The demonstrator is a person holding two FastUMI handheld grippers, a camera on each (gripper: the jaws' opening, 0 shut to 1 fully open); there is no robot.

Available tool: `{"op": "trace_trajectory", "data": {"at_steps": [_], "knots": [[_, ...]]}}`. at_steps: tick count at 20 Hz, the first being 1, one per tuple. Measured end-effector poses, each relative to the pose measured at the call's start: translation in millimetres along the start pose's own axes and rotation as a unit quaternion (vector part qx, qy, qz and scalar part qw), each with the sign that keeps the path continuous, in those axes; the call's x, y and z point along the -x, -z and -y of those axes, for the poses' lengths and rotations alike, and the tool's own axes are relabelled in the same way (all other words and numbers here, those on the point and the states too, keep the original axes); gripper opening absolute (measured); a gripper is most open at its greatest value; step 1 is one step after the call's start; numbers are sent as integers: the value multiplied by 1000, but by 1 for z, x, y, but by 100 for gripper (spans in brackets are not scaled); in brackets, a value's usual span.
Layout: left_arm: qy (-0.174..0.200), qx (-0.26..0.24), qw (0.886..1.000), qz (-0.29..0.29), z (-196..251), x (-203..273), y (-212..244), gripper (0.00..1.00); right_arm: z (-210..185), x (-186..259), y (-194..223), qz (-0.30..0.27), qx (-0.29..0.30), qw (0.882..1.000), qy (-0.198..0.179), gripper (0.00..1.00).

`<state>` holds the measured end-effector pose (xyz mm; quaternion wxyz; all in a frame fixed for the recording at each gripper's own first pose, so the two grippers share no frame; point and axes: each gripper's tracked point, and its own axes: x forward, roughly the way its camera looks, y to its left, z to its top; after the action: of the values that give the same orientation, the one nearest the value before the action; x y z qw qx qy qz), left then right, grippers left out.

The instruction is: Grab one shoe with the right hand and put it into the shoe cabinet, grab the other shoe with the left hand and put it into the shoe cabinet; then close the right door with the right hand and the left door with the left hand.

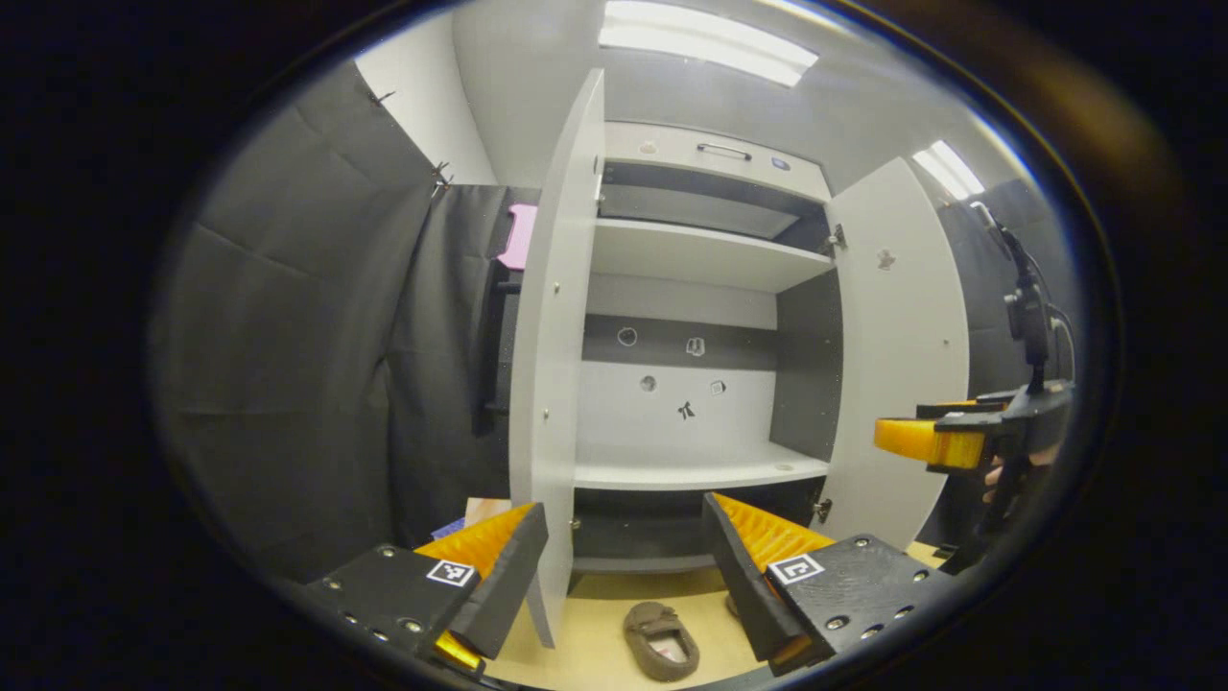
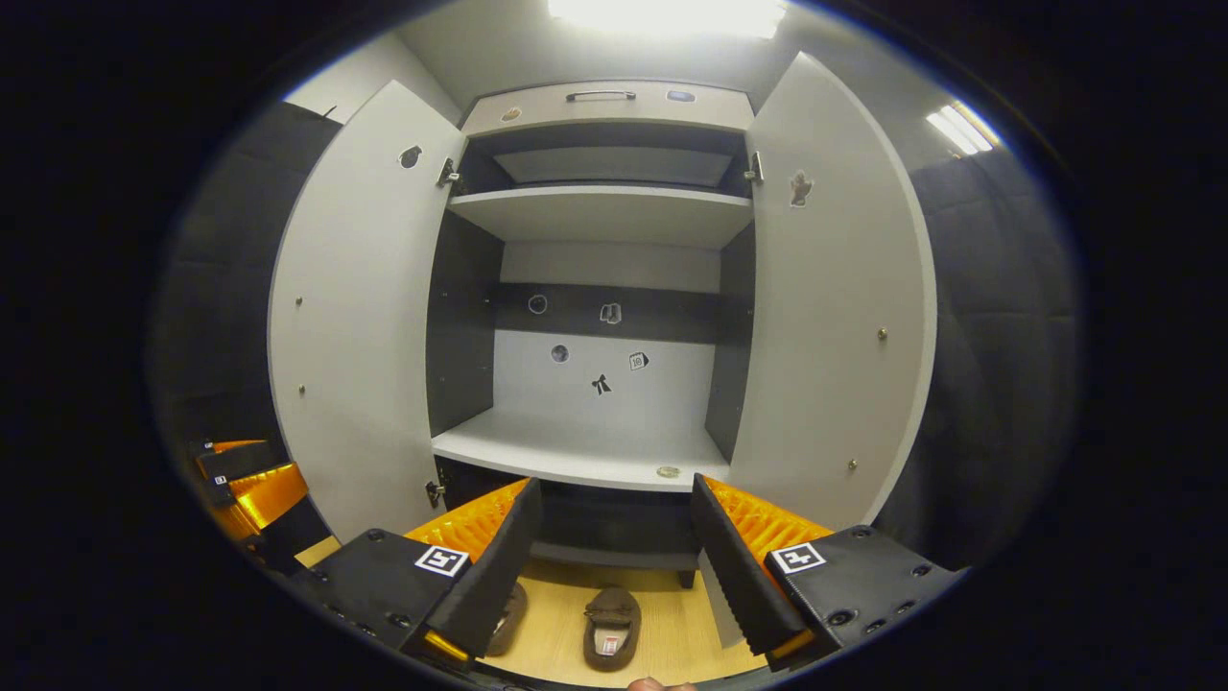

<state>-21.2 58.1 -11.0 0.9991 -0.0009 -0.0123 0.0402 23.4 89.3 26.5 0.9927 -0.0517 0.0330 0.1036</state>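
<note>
Right gripper (image 2: 614, 537) (wide open, empty): shoes (image 2: 612, 629) on floor at 6 o'clock, cabinet (image 2: 595, 451) at 12; left gripper (image 1: 624, 557) likewise agape.

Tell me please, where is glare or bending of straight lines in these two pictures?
Right gripper view: the ceiling light is blown out white, and both cabinet doors bow outward. Left gripper view: the ceiling lights glare less, and the left door's edge curves.

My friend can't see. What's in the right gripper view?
An open shoe cabinet with both doors swung wide and bare shelves. Two brown shoes lie on the wooden floor in front. The right gripper hangs above them, fingers apart, holding nothing.
</note>
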Motion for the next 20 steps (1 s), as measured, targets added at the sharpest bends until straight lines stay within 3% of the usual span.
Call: {"op": "trace_trajectory", "data": {"at_steps": [2, 3, 6, 7, 10, 13, 20], "knots": [[-6, 5, 1000, -1, -7, 6, 9, 94, -10, -7, -2, -11, -1, 1000, -15, 99], [-7, 8, 1000, -1, -11, 9, 15, 100, -14, -12, -2, -18, -1, 1000, -23, 98], [-14, 10, 1000, -10, -25, 22, 33, 100, -27, -26, 8, -45, -7, 998, -41, 99], [-18, 7, 1000, -11, -28, 29, 35, 94, -30, -31, 14, -55, -8, 998, -41, 99], [-28, -6, 999, -19, -42, 43, 46, 94, -43, -38, 50, -106, -17, 993, -50, 99], [-24, -6, 999, -29, -43, 53, 55, 94, -59, -42, 104, -182, -55, 979, -78, 99], [-16, -7, 998, -63, -24, 51, 64, 94, -53, -47, 210, -304, -65, 947, -78, 98]]}}
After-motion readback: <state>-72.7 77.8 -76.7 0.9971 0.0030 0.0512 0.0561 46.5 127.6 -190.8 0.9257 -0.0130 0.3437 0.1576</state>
